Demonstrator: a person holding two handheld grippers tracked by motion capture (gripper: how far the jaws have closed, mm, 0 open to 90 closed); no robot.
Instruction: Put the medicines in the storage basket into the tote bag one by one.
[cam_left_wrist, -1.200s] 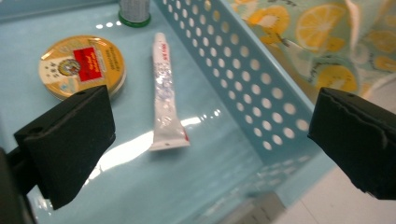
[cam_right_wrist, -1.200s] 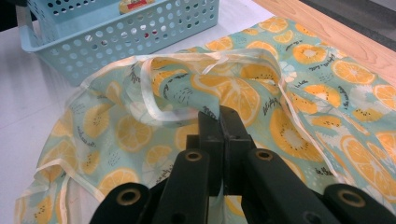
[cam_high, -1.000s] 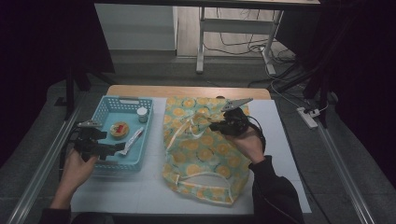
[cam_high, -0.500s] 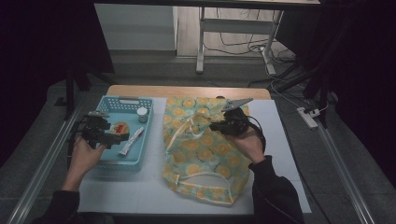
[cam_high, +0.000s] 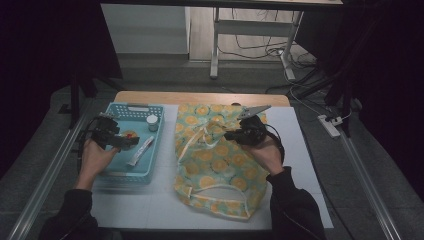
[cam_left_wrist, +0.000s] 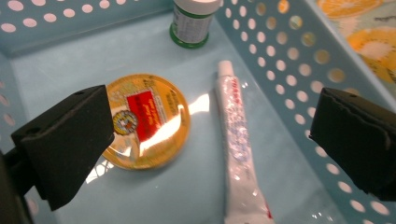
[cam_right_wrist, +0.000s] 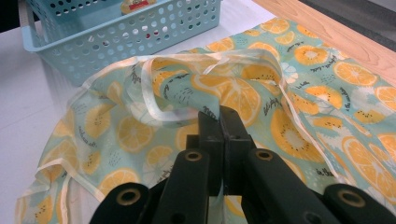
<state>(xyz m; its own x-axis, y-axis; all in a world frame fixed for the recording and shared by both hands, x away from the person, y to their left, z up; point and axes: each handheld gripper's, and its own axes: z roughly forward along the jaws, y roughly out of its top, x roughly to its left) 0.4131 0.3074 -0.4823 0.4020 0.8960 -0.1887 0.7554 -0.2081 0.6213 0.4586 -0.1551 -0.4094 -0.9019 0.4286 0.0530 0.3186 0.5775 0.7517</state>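
The round tin (cam_left_wrist: 147, 122) lies flat in the blue basket (cam_left_wrist: 261, 42), between the wide-open left claw (cam_left_wrist: 212, 133). It looks hard and slippery; its rim should be squeezed. The right claw (cam_right_wrist: 219, 122) is shut on the soft bag (cam_right_wrist: 261, 93).

I see a dim room: grey floor (cam_high: 350, 170), a white table frame (cam_high: 216, 45) beyond, cables (cam_high: 260, 47), a power strip (cam_high: 330, 125).
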